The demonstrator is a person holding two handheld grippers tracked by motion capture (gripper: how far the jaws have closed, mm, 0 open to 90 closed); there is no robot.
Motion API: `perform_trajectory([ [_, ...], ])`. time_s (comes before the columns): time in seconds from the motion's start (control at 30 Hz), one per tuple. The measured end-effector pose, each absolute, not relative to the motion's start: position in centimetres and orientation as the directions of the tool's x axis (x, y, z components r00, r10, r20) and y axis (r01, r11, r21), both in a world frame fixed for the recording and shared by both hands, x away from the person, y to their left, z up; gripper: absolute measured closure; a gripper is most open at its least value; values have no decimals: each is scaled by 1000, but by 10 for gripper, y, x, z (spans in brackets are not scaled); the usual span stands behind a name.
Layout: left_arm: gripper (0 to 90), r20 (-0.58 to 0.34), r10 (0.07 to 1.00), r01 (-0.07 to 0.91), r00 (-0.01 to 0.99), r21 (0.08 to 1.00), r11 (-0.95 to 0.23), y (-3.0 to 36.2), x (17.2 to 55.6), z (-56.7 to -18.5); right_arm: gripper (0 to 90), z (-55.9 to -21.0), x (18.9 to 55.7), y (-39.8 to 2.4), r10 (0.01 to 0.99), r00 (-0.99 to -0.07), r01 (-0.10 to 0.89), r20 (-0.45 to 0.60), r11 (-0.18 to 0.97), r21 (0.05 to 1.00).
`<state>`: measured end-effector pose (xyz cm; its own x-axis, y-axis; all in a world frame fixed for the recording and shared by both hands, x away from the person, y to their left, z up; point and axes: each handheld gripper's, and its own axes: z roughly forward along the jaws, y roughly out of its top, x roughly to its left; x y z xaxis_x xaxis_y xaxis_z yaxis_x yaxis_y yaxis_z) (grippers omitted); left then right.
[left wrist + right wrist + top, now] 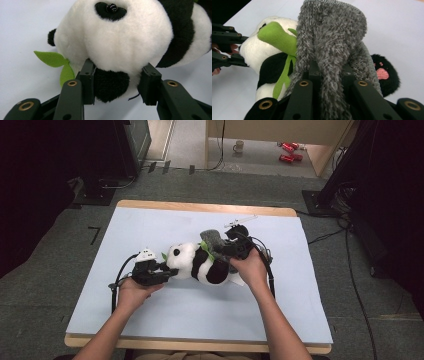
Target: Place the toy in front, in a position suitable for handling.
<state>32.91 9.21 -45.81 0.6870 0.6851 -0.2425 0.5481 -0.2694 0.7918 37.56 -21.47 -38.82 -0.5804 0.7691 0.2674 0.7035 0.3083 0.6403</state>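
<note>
The panda (pixel 200 262) lies on its side near the middle of the table (pixel 150 320), head toward the left edge, a green leaf (pixel 164 255) at its mouth. The grey cloth (pixel 332 47), a fuzzy knit piece, stands bunched over its body toward the back edge.

The left gripper (pixel 117 83) is clamped on the panda's head, its pads sunk into the plush on either side of a black ear, jaws at a middling width. The right gripper (pixel 330 75) is closed tight on a fold of the cloth, and the pile bulges out around the pads.

The step in hand looks like working the cloth along the panda while the head is pinned. To do it well, the left grip should hold steady so the toy does not slide across the table. The right should pull along the body, not straight up, or the whole toy will lift. Its bite is on one fold only; a deeper bite would slip less. Mind the green stalk (pixel 279 37) just beside the cloth, which could snag.
</note>
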Motion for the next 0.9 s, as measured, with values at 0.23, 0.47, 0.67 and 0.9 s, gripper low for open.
perform_trajectory([
  [0.23, 569, -239, 691, 561, 682, 777, -285, 90, 328, -459, 783, -404, 365, -227, 768, -577, 705, 278, 297, 643],
  [0.47, 569, -256, 688, 567, 680, 778, -271, 91, 329, -460, 785, -415, 354, -241, 778, -570, 691, 264, 281, 666],
  [0.67, 568, -273, 682, 575, 678, 776, -261, 93, 331, -460, 786, -421, 349, -252, 779, -566, 687, 270, 265, 677],
  [0.9, 567, -292, 680, 590, 673, 767, -254, 94, 334, -460, 788, -431, 341, -265, 780, -558, 688, 284, 243, 683],
])
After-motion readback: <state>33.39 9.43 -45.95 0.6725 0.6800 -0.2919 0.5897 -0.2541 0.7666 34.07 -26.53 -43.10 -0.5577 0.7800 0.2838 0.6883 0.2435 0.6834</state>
